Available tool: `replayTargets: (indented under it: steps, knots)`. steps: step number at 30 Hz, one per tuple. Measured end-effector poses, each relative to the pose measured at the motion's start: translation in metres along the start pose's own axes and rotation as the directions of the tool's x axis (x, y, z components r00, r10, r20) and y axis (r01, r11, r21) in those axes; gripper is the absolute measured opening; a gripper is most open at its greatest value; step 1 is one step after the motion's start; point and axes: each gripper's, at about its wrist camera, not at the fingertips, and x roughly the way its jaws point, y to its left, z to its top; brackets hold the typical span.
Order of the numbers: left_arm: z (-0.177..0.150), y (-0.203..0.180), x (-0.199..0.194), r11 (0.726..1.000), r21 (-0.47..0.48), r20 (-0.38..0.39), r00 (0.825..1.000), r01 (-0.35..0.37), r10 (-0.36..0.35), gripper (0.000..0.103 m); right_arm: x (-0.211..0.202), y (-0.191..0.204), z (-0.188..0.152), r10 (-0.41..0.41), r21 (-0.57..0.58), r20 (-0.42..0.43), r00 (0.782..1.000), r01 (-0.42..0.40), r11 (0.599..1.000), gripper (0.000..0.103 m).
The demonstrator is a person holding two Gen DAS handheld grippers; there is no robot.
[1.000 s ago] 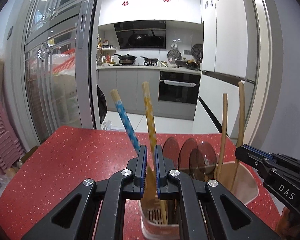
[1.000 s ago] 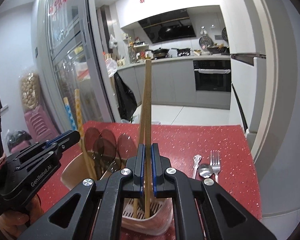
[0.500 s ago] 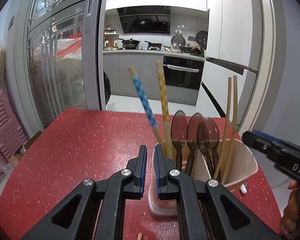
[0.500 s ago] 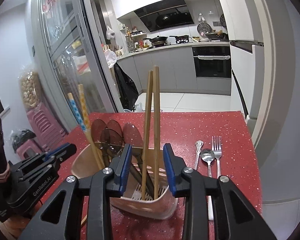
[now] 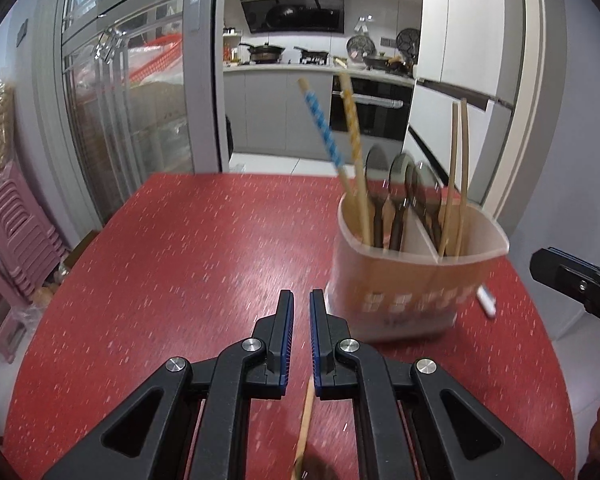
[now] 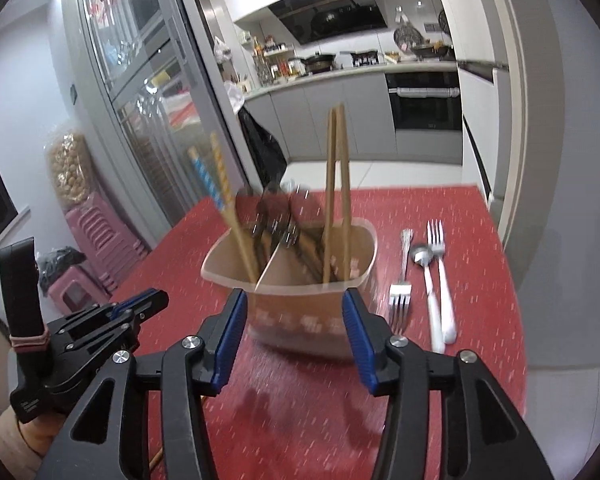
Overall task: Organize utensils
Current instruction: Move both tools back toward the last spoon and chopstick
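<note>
A translucent utensil holder [image 5: 412, 280] [image 6: 300, 304] stands on the red table [image 5: 180, 264]. It holds blue and yellow patterned chopsticks [image 5: 320, 128], dark spoons [image 5: 396, 184] and plain wooden chopsticks [image 5: 458, 168] [image 6: 336, 184]. My left gripper [image 5: 301, 300] is nearly shut and empty, just left of the holder's base. My right gripper [image 6: 294, 300] is open and empty in front of the holder. A wooden chopstick [image 5: 304, 424] lies on the table under my left gripper.
Two forks [image 6: 404, 276] and a white-handled spoon [image 6: 428, 292] lie on the table right of the holder. A small white object [image 5: 486, 298] lies beside the holder. The table edge is close on the right; glass cabinet doors and pink stools stand to the left.
Both grippers have let go of their chopsticks, which now stand in the holder, and pulled back. The right gripper opened wide. The left gripper shifted left of the holder.
</note>
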Motion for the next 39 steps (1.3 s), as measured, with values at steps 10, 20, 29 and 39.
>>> replayTargets:
  steps: [10,20,29,39]
  knots:
    - [-0.051,0.024,-0.016,1.0,0.005,-0.098,0.995,-0.025,0.025,0.032,0.0,0.018,-0.046,-0.004,0.036,-0.132,0.991,0.009,0.999,0.057]
    - [-0.103,0.074,-0.027,0.99,-0.104,-0.146,0.986,-0.1,0.084,0.103,0.009,0.049,-0.086,0.002,0.004,-0.246,0.969,-0.002,1.0,0.066]
    - [-0.133,0.093,-0.018,0.987,-0.099,-0.219,0.97,-0.129,0.105,0.103,0.038,0.085,-0.12,-0.023,-0.079,-0.383,0.923,-0.007,0.997,0.067]
    - [-0.142,0.096,-0.02,0.991,-0.052,-0.25,0.963,-0.12,0.104,0.103,0.076,0.114,-0.13,-0.072,-0.164,-0.501,0.862,-0.013,0.986,0.067]
